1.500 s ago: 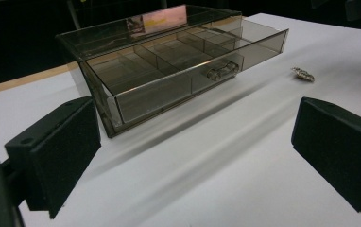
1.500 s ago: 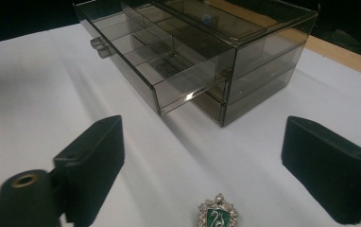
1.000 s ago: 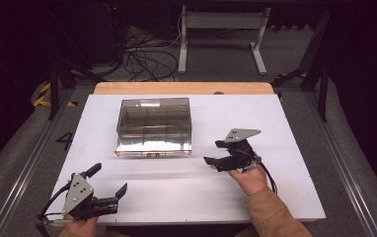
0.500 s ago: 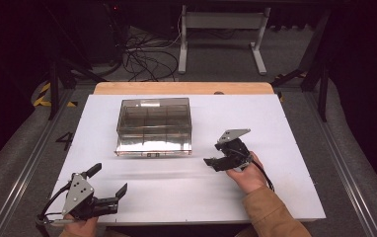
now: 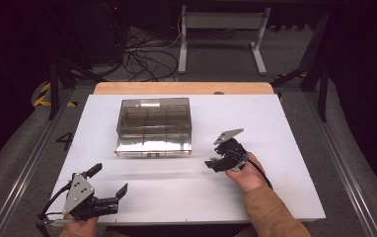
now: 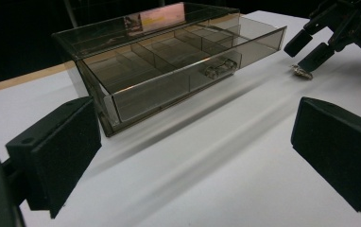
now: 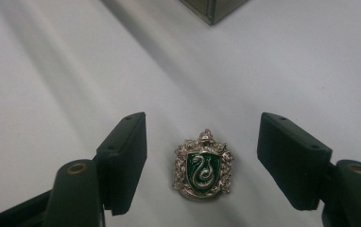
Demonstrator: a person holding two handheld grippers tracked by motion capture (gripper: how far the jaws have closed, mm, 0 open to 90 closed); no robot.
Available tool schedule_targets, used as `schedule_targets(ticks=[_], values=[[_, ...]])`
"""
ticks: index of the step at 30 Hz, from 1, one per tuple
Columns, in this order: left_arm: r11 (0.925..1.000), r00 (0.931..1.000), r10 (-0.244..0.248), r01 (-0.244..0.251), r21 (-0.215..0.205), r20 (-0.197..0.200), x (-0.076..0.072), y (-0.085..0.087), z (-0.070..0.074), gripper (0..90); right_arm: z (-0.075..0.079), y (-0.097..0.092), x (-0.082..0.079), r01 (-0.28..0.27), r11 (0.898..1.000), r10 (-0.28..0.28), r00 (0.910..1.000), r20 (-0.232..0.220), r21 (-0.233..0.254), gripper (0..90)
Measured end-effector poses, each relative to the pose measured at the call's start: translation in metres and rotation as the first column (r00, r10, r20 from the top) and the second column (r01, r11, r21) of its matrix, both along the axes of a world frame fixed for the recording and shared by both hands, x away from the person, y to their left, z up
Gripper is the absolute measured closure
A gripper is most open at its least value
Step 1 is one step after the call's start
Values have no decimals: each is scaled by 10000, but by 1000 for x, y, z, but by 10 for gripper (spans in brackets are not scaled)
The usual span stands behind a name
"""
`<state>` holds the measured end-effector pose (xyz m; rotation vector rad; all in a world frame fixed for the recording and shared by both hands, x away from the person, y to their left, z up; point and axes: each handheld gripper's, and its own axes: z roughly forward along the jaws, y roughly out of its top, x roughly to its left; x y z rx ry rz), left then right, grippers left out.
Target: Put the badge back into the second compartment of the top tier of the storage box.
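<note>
A small silver crest pin with a green shield and a snake lies flat on the white table top. My right gripper points down over it, one jaw on each side. The jaws have just been closing, but the pads stand clear of the pin, so the gripper is open. In the left gripper view the pin lies just under the right gripper. A smoky clear compartment box with its lid down sits left of the right gripper. My left gripper rests open and empty at the front left.
The box has a small clasp on its front wall and several dividers inside. A wooden strip borders the table's far edge. Beyond it stand a desk frame and cables on the dark floor.
The right gripper has sunk a little toward the table and its jaws have narrowed. The left gripper and the box have stayed put.
</note>
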<state>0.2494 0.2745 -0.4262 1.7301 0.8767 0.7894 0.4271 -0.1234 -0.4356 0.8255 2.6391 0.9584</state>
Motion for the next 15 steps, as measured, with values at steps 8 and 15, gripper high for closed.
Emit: schedule_targets(ticks=[8,15], values=[[10000,10000,12,-12,11,18,0,0,0,31,-5,3,2,68,9988,-82,9996,-285,-495,399],[10000,10000,5,-5,3,-1,0,0,0,31,-7,3,3,85,9973,-116,9990,-423,-724,452]])
